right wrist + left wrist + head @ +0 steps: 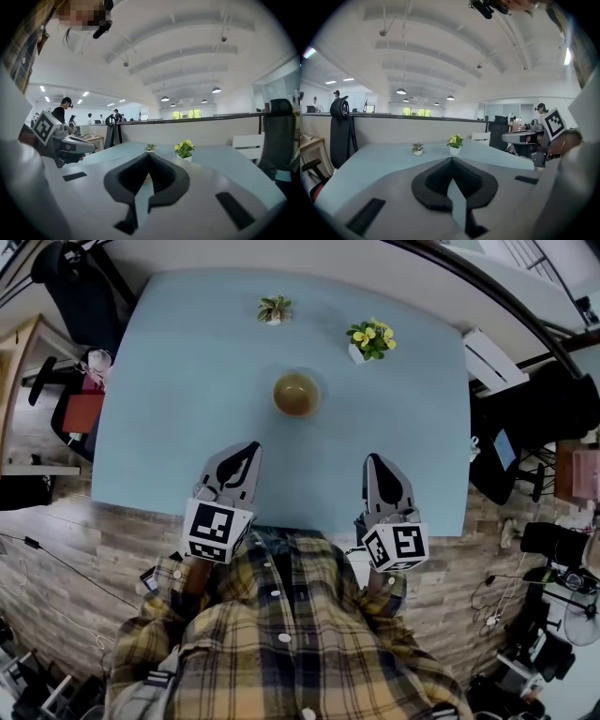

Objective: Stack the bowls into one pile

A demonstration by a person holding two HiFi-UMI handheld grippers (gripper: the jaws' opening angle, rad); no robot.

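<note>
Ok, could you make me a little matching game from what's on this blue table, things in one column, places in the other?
Things:
1 bowl
2 yellow-flowered plant
3 small leafy plant
4 left gripper

Places:
A over the near edge of the table, jaws shut
B nearest the far edge
C middle of the table
D beyond the bowl, to its right

Pairs: 1-C, 2-D, 3-B, 4-A
</note>
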